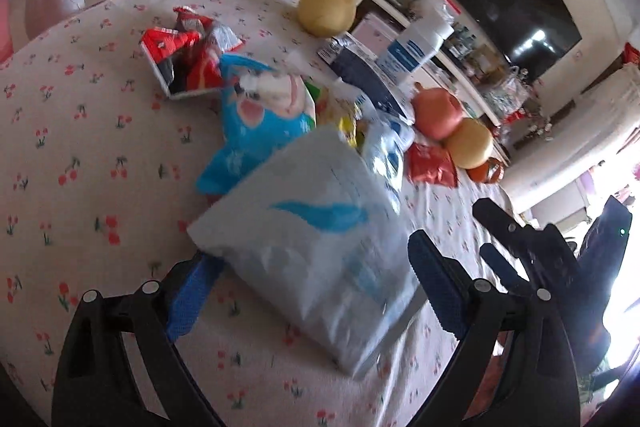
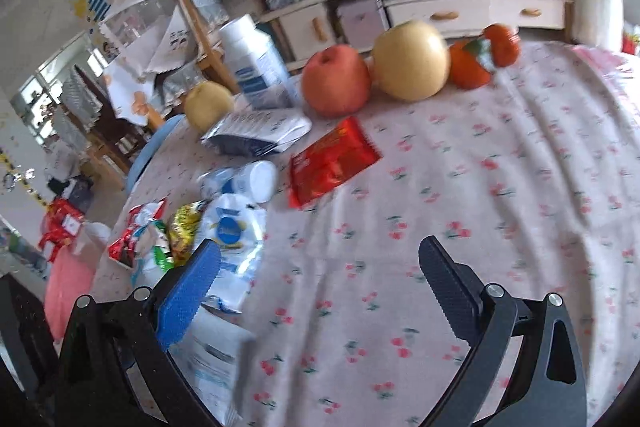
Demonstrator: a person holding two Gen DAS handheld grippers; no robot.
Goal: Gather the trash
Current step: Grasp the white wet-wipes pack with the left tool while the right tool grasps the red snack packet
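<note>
In the left wrist view my left gripper [image 1: 310,255] is open, its blue-padded fingers [image 1: 192,295] on either side of a white plastic packet with a blue swoosh [image 1: 312,227] lying on the cherry-print tablecloth [image 1: 80,155]. Behind the packet lie a blue cartoon-pig bag [image 1: 264,123], a torn red box with wrappers [image 1: 180,55] and a red wrapper [image 1: 432,163]. My right gripper [image 2: 320,287] is open over bare cloth with nothing between its fingers. To its left are the white packet [image 2: 216,359], a crumpled white-and-blue wrapper [image 2: 236,247] and, further back, the red wrapper [image 2: 332,163].
Fruit stands at the table's far side: an apple [image 2: 336,79], a large pear [image 2: 412,63], oranges [image 2: 468,67] and a small pear [image 2: 208,105]. A white bottle [image 2: 256,67], a silver pouch [image 2: 260,135] and a small tipped bottle [image 2: 256,179] lie nearby. A cluttered sideboard [image 2: 440,11] stands behind.
</note>
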